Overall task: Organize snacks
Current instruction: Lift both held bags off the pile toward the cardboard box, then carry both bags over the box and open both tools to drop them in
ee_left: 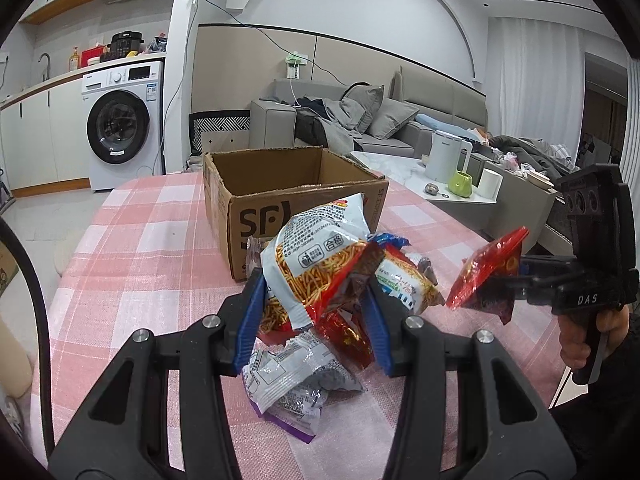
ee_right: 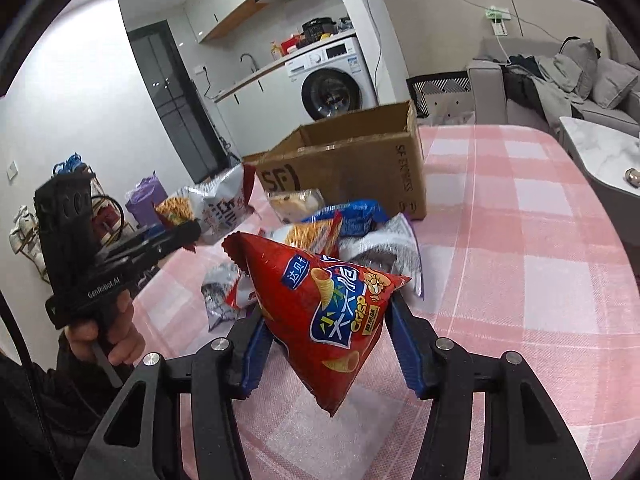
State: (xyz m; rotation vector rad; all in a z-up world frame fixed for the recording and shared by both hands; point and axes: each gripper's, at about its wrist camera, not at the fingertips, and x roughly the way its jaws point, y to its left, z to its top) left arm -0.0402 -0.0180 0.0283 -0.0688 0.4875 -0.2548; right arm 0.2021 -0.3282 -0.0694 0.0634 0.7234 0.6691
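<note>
My left gripper (ee_left: 314, 280) is shut on a white noodle-snack bag (ee_left: 316, 252) and holds it above a pile of snack packets (ee_left: 296, 376) on the pink checked table. My right gripper (ee_right: 326, 308) is shut on a red Crisp bag (ee_right: 332, 312), lifted off the table to the right of the pile. Behind the pile stands an open cardboard box (ee_left: 304, 208), its inside mostly hidden. In the right wrist view, the left gripper (ee_right: 188, 232) with its white bag (ee_right: 216, 204) is at the left, the pile (ee_right: 360, 236) and the box (ee_right: 352, 172) ahead.
The pink checked tablecloth (ee_left: 152, 240) spreads left and right of the box. Beyond the table's right edge is a low white table (ee_left: 392, 168) with a kettle (ee_left: 448, 156) and a green cup (ee_left: 460, 182). A grey sofa (ee_left: 360, 120) and a washing machine (ee_left: 120, 124) stand behind.
</note>
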